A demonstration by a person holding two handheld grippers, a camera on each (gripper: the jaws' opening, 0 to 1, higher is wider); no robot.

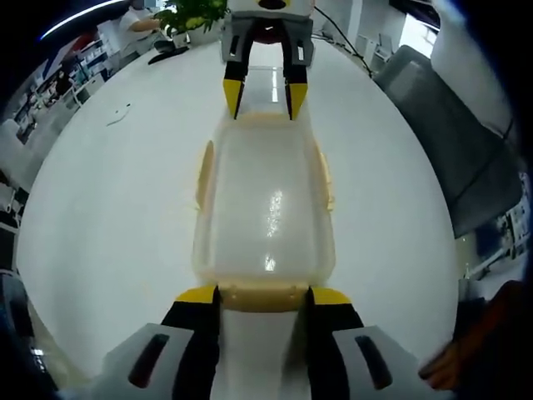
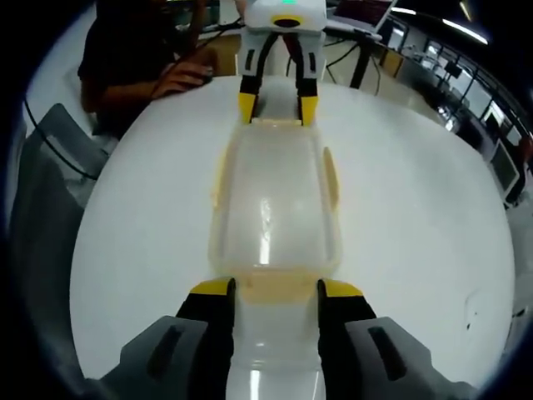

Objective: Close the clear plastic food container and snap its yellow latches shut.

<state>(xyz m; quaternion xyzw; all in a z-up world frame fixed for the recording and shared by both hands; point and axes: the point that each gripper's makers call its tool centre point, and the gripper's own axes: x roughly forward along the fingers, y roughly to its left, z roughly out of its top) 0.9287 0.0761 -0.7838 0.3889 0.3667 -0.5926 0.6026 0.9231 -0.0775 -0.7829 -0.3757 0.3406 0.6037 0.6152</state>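
Yellow-tipped fingers frame the near end of the clear plastic food container (image 1: 265,225) in the left gripper view: the left gripper (image 1: 264,297) is spread about as wide as the box end, one tip at each corner of the near yellow latch (image 1: 265,297), and whether they touch it I cannot tell. Beyond the tips the lidded box runs straight away on the white table (image 1: 108,217), side latches (image 1: 203,173) along its flanks. At its far end the right gripper (image 1: 265,96) sits astride the far latch. In the right gripper view, same story mirrored: jaws parted, tips bracketing the near end latch (image 2: 275,287), container stretching ahead, left gripper at the far end. Past it, a person's hand (image 2: 185,79) rests on the table
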